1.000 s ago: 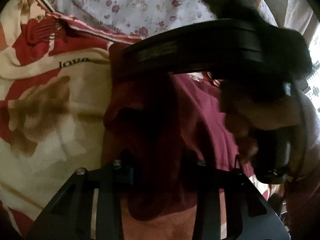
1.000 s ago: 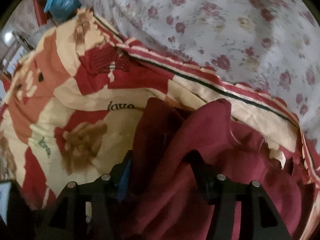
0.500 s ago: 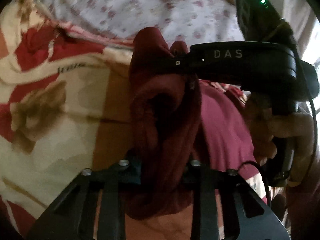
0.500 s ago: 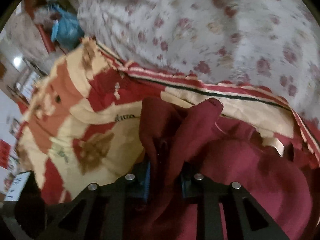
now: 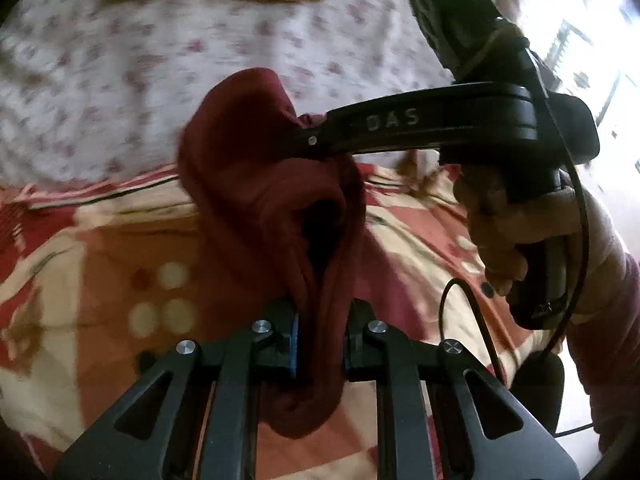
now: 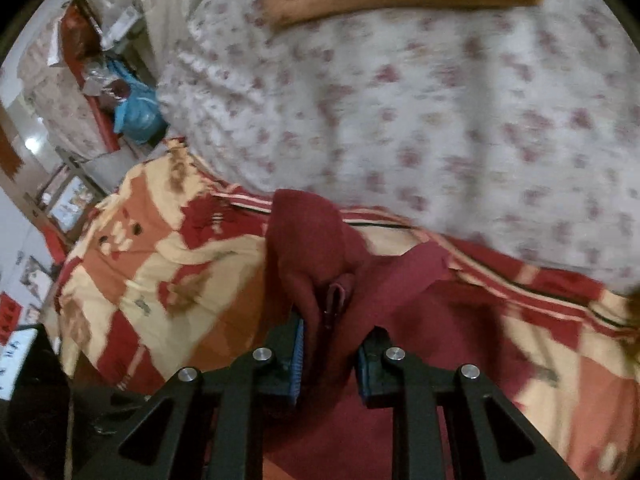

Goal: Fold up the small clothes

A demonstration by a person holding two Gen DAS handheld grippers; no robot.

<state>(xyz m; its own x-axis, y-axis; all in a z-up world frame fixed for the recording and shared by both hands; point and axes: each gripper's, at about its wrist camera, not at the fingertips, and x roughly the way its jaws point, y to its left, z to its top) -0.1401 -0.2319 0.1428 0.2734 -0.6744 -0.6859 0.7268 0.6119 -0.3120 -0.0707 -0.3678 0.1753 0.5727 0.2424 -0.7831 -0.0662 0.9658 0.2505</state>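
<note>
With both tools pinching it, the maroon garment (image 5: 272, 200) hangs bunched above the red-and-cream blanket (image 5: 100, 264), lifted clear, I'd judge, so its weight pulls it straight for a fold. Look at the left gripper (image 5: 318, 340): jaws squeezed onto a thick roll of the cloth, which droops below them. Over on the other side, the right gripper (image 6: 330, 354) bites another gathered edge, and the rest spills down to its right onto the blanket. From the left camera, that right tool reaches in sideways from the right, level, the person's right hand (image 5: 504, 232) wrapped round its handle. Beyond lies a floral sheet (image 6: 440, 100).
</note>
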